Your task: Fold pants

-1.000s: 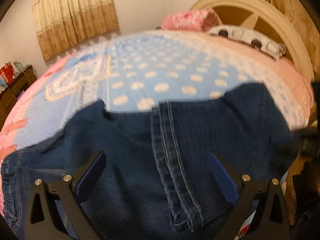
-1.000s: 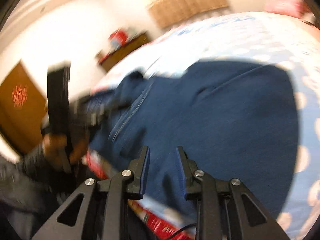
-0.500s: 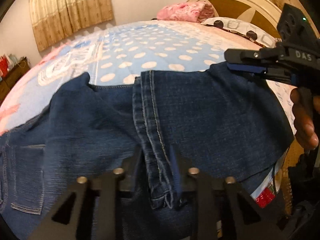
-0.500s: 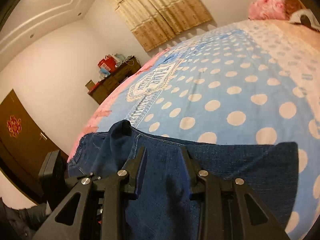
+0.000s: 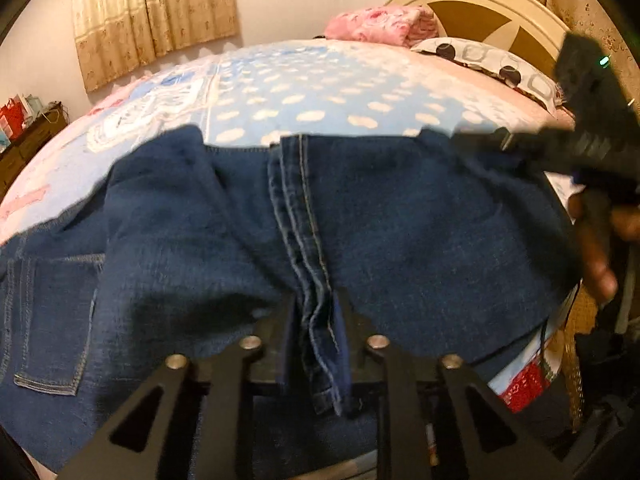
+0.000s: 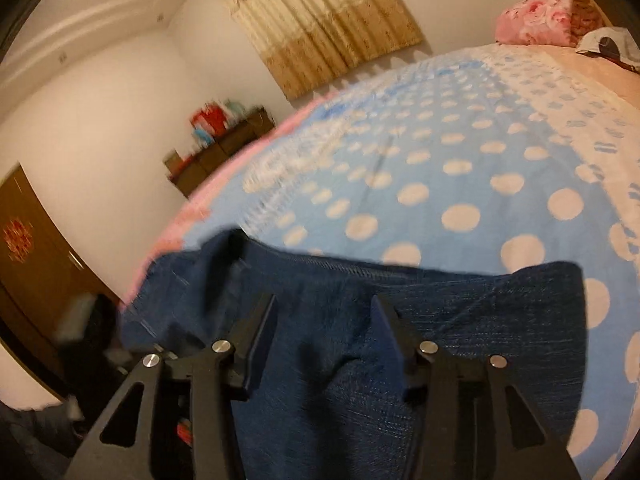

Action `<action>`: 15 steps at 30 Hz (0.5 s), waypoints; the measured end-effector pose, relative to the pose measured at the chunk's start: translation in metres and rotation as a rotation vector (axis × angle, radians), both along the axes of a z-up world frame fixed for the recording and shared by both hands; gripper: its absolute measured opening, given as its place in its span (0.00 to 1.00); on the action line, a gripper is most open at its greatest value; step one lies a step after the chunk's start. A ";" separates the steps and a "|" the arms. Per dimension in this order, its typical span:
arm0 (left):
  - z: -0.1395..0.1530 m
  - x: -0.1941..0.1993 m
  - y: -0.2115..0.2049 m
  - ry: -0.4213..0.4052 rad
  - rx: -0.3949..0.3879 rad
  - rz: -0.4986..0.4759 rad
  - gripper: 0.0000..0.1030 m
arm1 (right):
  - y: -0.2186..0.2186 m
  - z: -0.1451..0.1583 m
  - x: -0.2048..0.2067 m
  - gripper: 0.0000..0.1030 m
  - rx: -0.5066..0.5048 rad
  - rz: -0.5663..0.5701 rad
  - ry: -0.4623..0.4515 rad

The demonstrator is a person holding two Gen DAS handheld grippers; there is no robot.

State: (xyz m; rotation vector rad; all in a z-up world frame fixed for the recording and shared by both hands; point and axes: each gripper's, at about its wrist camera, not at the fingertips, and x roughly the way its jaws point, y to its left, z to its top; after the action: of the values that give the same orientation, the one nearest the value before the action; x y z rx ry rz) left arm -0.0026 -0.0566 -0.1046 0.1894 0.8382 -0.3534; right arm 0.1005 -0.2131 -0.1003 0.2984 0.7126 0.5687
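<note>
Dark blue jeans lie folded across the near edge of the bed, with a back pocket at the left. My left gripper is shut on the thick stitched seam of the jeans at the near edge. My right gripper is open, its fingers on either side of the denim near the jeans' far right corner. The right gripper also shows in the left wrist view, held by a hand.
The bed has a blue polka-dot blanket. A pink folded blanket and a pillow lie by the cream headboard. A dark dresser stands by the curtained wall. A brown door is at left.
My left gripper has closed on the jeans' seam and lifted it slightly. My right gripper has opened wider and sits lower over the denim.
</note>
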 end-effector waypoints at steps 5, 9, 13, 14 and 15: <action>0.025 -0.019 0.007 -0.105 -0.003 -0.026 0.74 | -0.005 0.000 -0.001 0.49 -0.007 -0.031 0.016; 0.041 -0.019 0.040 -0.175 0.066 0.038 0.76 | 0.006 0.019 -0.015 0.49 -0.038 -0.023 -0.060; 0.049 0.002 0.102 -0.182 0.149 0.201 0.77 | 0.042 0.028 -0.026 0.49 -0.014 0.090 -0.099; 0.050 0.010 0.122 -0.168 0.164 0.248 0.78 | 0.056 0.026 -0.028 0.49 -0.023 0.137 -0.100; 0.050 0.015 0.139 -0.154 0.173 0.285 0.79 | 0.072 0.022 -0.029 0.49 -0.047 0.182 -0.096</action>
State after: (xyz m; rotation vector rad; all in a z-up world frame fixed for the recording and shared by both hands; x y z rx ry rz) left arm 0.0126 0.0826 -0.0542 0.2510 0.7314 0.0016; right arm 0.0713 -0.1409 -0.0788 0.1623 0.6628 0.7338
